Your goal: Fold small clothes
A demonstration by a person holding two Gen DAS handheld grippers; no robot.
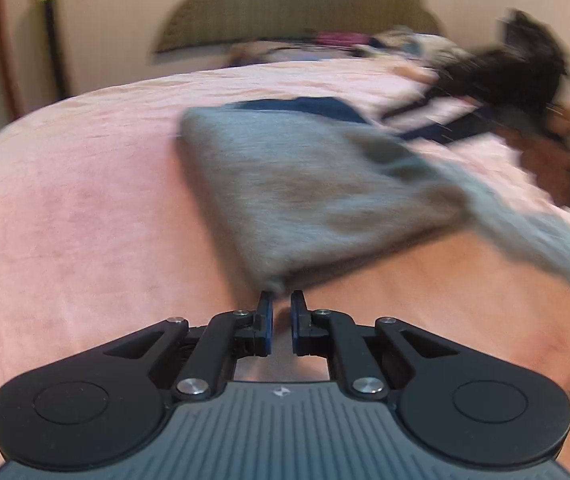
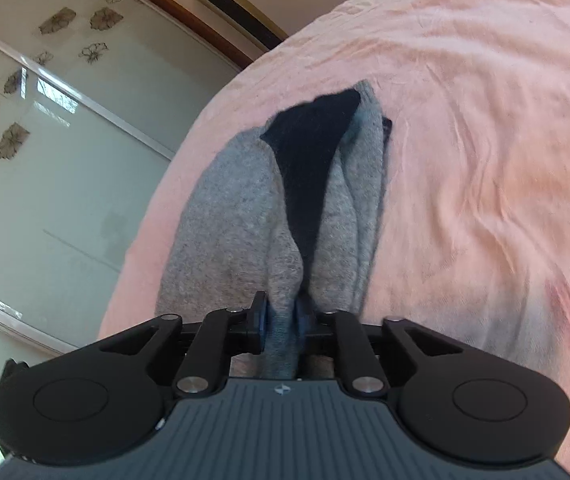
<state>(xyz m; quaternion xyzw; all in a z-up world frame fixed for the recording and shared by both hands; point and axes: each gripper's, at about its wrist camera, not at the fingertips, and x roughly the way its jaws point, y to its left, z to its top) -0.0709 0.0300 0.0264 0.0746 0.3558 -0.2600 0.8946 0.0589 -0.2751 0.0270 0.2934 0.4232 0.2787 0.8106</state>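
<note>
left gripper (image 1: 281,322): jaws narrowly parted, empty, tips just at the near corner of the grey garment (image 1: 301,184) | garment: partly folded on the pink bedspread (image 1: 77,208), one end lifted | right gripper (image 2: 281,322): pinching that lifted end | judged mid-fold; final fold and flattening remain

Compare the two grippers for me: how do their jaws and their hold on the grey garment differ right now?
The right gripper is shut on a bunched fold of the grey garment; the left gripper holds nothing, with a narrow empty gap between its jaws.
The garment runs back between the right gripper's fingers; at the left gripper its corner only lies just ahead of the fingertips.
Both are above the pink bedcover and point at the same garment.
</note>
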